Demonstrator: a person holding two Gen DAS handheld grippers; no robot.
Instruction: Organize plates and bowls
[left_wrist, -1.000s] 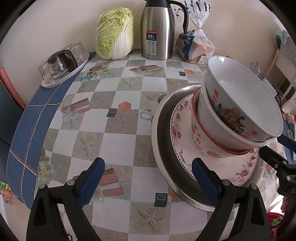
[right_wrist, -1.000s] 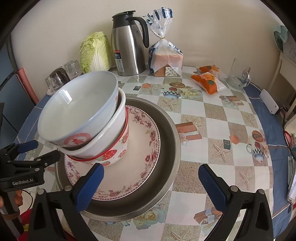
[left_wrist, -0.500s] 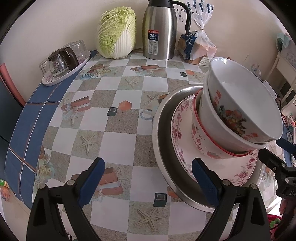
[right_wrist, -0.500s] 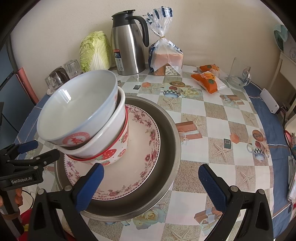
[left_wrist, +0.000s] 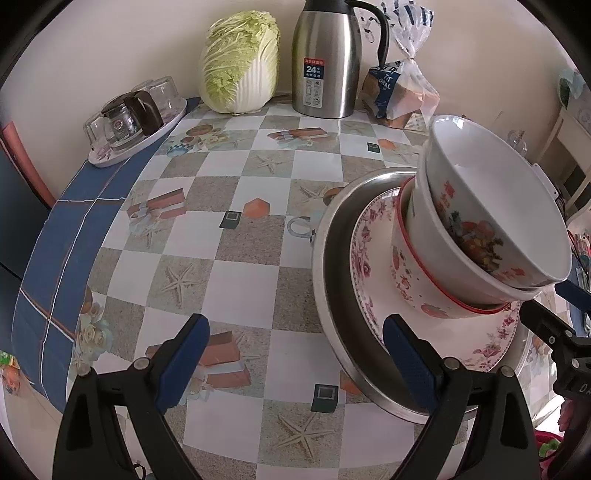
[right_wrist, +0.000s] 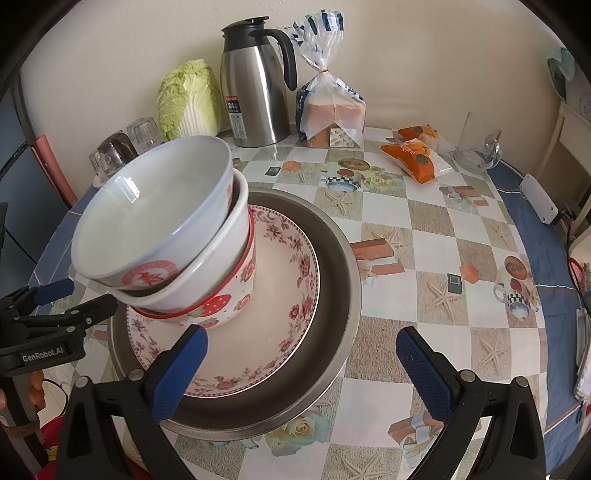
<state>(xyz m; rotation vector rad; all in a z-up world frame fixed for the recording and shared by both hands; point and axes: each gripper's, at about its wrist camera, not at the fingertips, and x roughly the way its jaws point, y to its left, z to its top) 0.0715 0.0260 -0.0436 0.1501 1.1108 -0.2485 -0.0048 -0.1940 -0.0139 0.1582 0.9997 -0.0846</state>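
Note:
A steel pan (right_wrist: 343, 280) on the table holds a floral plate (right_wrist: 280, 306). On the plate's left side stands a leaning stack of bowls: a strawberry bowl (right_wrist: 229, 306), a white bowl (right_wrist: 221, 258) and a top bowl (right_wrist: 155, 218) with red print. My right gripper (right_wrist: 299, 365) is open, its fingers spanning the pan's near rim. My left gripper (left_wrist: 295, 363) is open over the tablecloth, its right finger in front of the pan (left_wrist: 332, 280) and plate (left_wrist: 369, 280). The top bowl (left_wrist: 491, 206) tilts right there. Each gripper shows in the other's view: left gripper (right_wrist: 83, 295), right gripper (left_wrist: 543, 301).
Along the wall stand a cabbage (left_wrist: 240, 62), a steel thermos (left_wrist: 325, 62) and bagged bread (right_wrist: 328, 114). A tray of glasses (left_wrist: 133, 122) sits far left. Orange snack packs (right_wrist: 417, 155) and a glass ashtray (right_wrist: 476, 151) lie far right, and a white device (right_wrist: 539, 199) at the table's edge.
Almost nothing. The left wrist view has shifted slightly, with the bowl stack a little lower right in it. Both grippers stay open and the stack has not been touched.

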